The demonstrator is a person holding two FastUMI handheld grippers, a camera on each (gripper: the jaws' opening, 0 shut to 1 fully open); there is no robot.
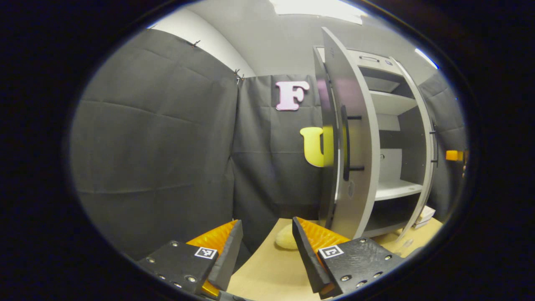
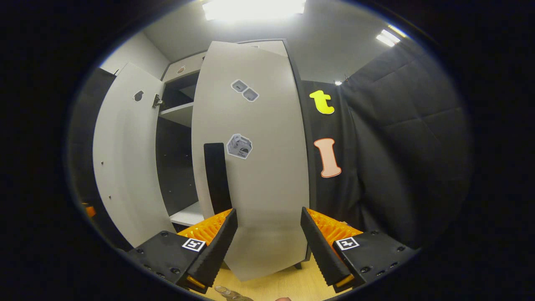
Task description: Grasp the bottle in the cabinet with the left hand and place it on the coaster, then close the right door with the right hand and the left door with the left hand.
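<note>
The grey cabinet [image 1: 393, 113] stands at the right in the left gripper view, its shelves [image 1: 395, 189] bare where they show. Its left door [image 1: 349, 138] swings out edge-on toward me, black handle [image 1: 346, 142] facing me. My left gripper [image 1: 266, 228] is open over the table's left corner, short of that door. In the right gripper view the right door [image 2: 255, 159] stands partly swung in, just ahead of my open right gripper [image 2: 267, 213]; its black handle [image 2: 217, 177] is above my left finger. A clear object [image 2: 228, 291], perhaps the bottle's top, peeks in at the bottom edge.
A pale rounded object [image 1: 286, 240] lies on the wooden table [image 1: 267, 271] between my left gripper's fingers. A white box [image 1: 424, 215] sits by the cabinet's right foot. The left door [image 2: 125, 154] stands wide open at the left in the right gripper view. Black cloth walls surround the booth.
</note>
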